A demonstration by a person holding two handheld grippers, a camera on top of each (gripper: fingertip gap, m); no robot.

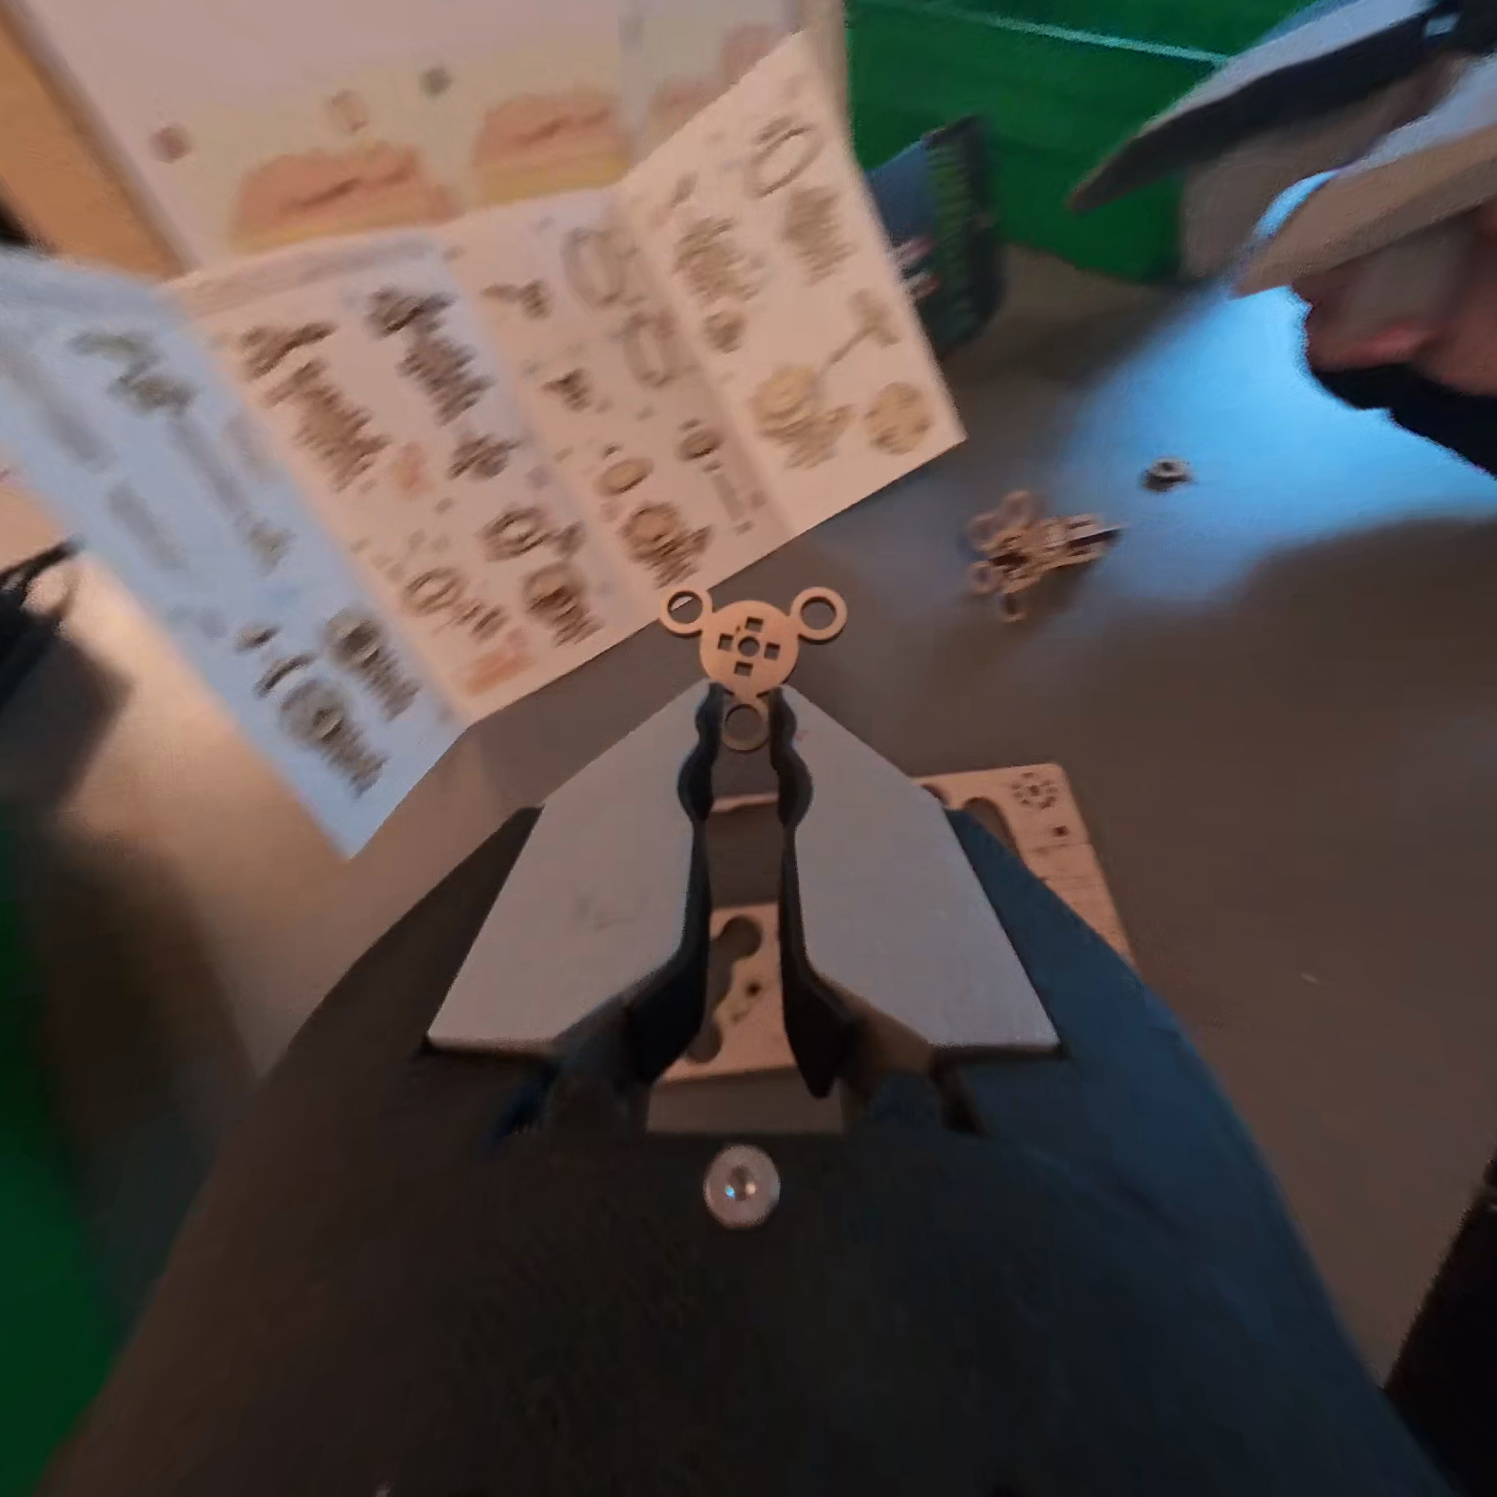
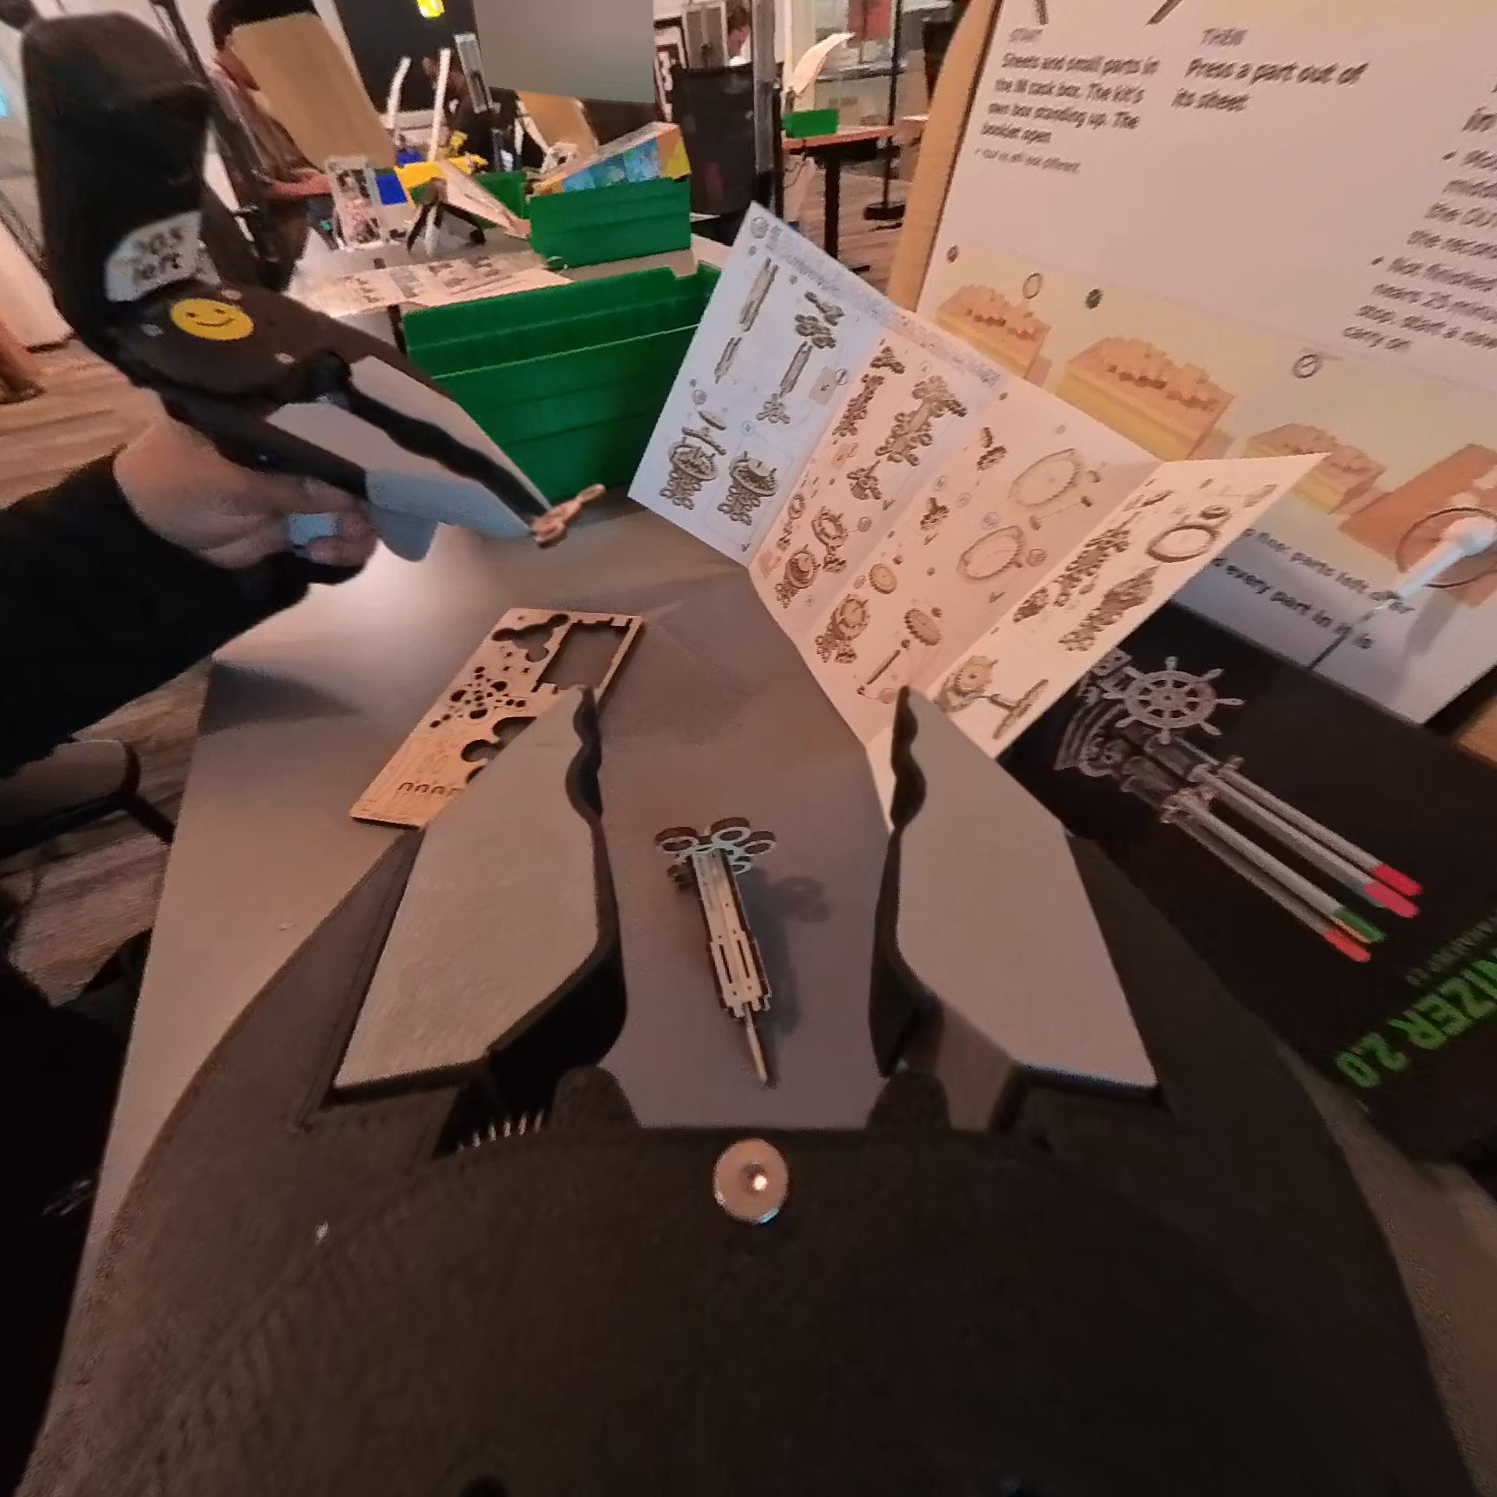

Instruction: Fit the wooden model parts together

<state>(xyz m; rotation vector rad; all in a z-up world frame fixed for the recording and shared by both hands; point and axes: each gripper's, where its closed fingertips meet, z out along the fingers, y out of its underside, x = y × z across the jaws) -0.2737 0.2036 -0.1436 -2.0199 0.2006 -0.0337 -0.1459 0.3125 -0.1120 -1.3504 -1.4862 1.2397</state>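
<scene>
My left gripper [image 1: 745,705] is shut on a small flat wooden disc part [image 1: 749,644] with three ring lobes and square holes, gripped by its lower lobe and held above the grey table. It shows in the right wrist view [image 2: 544,525] with the part [image 2: 571,512] sticking out. My right gripper [image 2: 745,713] is open and empty above a partly built wooden assembly [image 2: 725,915], a slotted shaft with ring-lobed discs at its far end, lying on the table between the fingers. That assembly shows in the left wrist view [image 1: 1025,551]. A punched-out wooden sheet [image 2: 494,713] lies to the left.
A folded instruction booklet [image 2: 915,502] stands open behind the parts. A black kit box [image 2: 1264,875] lies at right, green bins [image 2: 559,381] stand at the back, and a white poster board [image 2: 1215,243] stands behind. A small loose wooden piece [image 1: 1166,472] lies on the table [image 2: 713,616]. My right fingertips sit around 20 cm from my left ones. The small loose wooden piece [image 1: 1166,472] is about 15 cm from my right fingertips and 30 cm from my left.
</scene>
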